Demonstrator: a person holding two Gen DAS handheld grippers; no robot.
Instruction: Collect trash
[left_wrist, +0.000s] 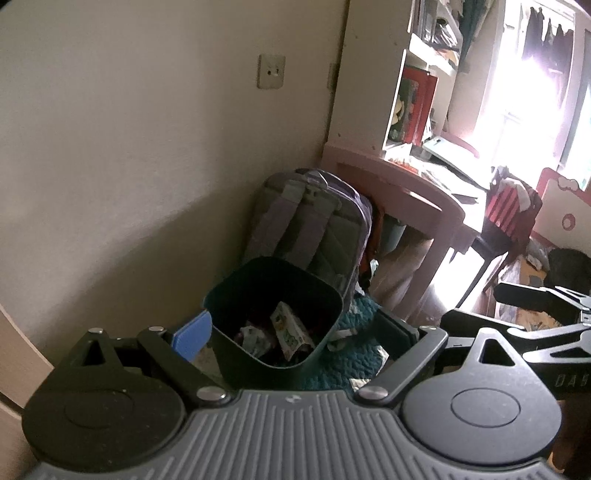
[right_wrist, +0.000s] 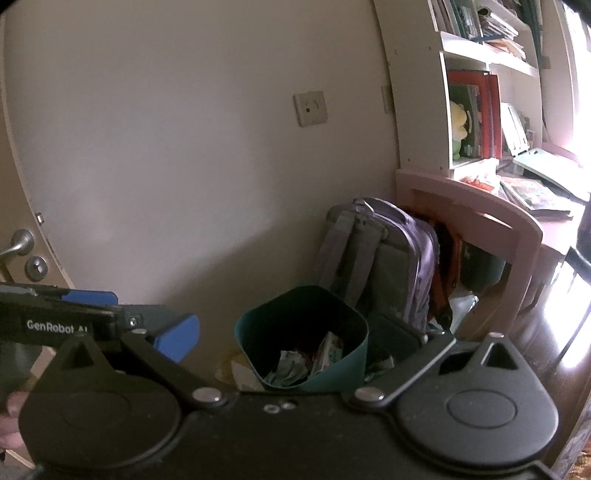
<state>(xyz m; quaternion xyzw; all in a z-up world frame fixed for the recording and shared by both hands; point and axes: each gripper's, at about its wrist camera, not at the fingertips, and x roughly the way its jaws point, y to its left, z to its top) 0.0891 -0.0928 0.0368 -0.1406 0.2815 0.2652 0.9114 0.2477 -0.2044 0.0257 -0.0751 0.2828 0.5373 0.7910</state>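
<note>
Both grippers (jaws spread wide) hover over the bin (left_wrist: 273, 317) of seemingly crumpled wrappers (left_wrist: 288, 332).

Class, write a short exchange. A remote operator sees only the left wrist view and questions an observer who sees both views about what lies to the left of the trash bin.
Operator: My blue finger pad covers the floor left of the bin. Is there any trash there?
Observer: Yes. The right wrist view shows pale crumpled paper on the floor, against the bin's left side.
Operator: What is further left along that wall?
Observer: A door with a metal handle and a lock below it. Your view catches only the door's edge.
</note>
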